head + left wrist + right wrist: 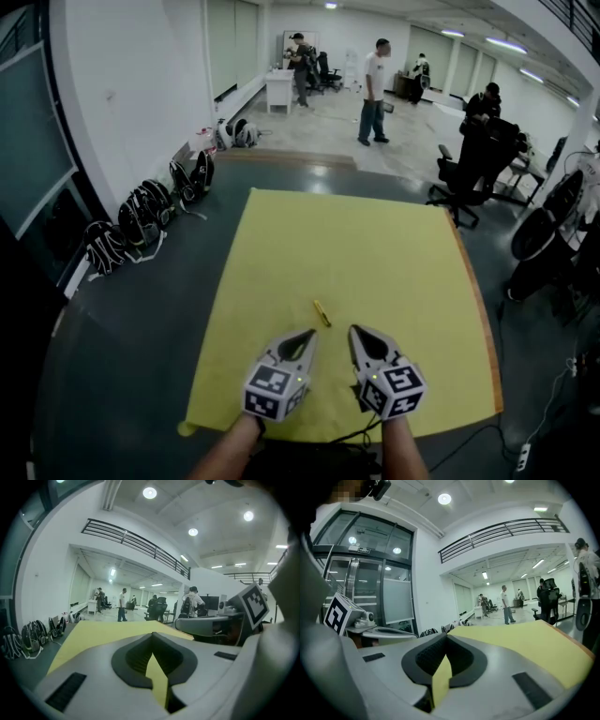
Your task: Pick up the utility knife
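1. Shows the left gripper clenched, tips met, nothing caught between them.
2. Shows the right gripper clenched likewise and empty, just beside the left one, pointing forward and tipped slightly down.
3. Carries a marker cube behind each pair of jaws, with bare forearms reaching in side by side from the near edge.
4. Puts the utility knife just ahead of the two tips and roughly between them, flat and untouched on the yellow table cover.
5. Places backpacks on the floor well off to the grippers' left, along the wall.
6. Leaves office chairs far ahead to the right, and standing people farther ahead.
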`<state>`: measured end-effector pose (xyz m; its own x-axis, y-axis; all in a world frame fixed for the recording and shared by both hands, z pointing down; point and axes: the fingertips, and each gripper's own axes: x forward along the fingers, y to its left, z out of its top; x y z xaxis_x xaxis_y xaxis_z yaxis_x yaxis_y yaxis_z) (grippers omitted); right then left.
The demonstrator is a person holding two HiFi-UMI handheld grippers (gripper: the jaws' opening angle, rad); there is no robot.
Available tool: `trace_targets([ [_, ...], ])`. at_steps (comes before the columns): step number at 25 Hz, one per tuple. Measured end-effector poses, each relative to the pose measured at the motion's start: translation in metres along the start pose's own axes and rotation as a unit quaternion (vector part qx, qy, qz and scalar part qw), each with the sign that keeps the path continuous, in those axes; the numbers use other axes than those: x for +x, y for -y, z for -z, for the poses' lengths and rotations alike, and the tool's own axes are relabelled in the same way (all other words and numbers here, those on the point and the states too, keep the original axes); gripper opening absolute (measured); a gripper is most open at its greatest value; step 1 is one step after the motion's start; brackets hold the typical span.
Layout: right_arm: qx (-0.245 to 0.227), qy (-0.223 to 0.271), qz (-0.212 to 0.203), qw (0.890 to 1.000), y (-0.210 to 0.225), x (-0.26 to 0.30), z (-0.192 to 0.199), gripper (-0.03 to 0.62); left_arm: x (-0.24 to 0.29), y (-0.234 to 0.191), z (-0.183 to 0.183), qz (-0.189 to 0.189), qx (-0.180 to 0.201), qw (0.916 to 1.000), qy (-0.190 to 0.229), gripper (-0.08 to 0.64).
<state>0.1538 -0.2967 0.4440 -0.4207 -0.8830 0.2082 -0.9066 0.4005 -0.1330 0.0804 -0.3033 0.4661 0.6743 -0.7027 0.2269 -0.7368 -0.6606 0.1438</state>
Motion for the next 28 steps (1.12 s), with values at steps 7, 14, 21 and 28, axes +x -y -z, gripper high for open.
trace_targets([
  [7, 0.000, -0.011, -0.032, 0.999, 0.018, 0.010, 0.004, 0.011, 0.019, 0.000, -0.002, -0.035, 0.000, 0.9994, -0.007, 0.008],
  [14, 0.007, -0.026, -0.043, 0.999, 0.022, 0.021, 0.016, 0.011, 0.024, -0.010, 0.006, -0.054, -0.005, 0.9985, -0.013, 0.008],
  [21, 0.007, -0.052, -0.036, 0.998, 0.030, 0.046, 0.037, 0.011, 0.038, -0.021, 0.022, -0.065, -0.012, 0.9975, -0.023, 0.008],
  [28, -0.015, -0.119, -0.029, 0.992, 0.046, 0.092, 0.085, 0.011, 0.048, -0.036, 0.046, -0.073, -0.029, 0.9957, -0.049, 0.008],
])
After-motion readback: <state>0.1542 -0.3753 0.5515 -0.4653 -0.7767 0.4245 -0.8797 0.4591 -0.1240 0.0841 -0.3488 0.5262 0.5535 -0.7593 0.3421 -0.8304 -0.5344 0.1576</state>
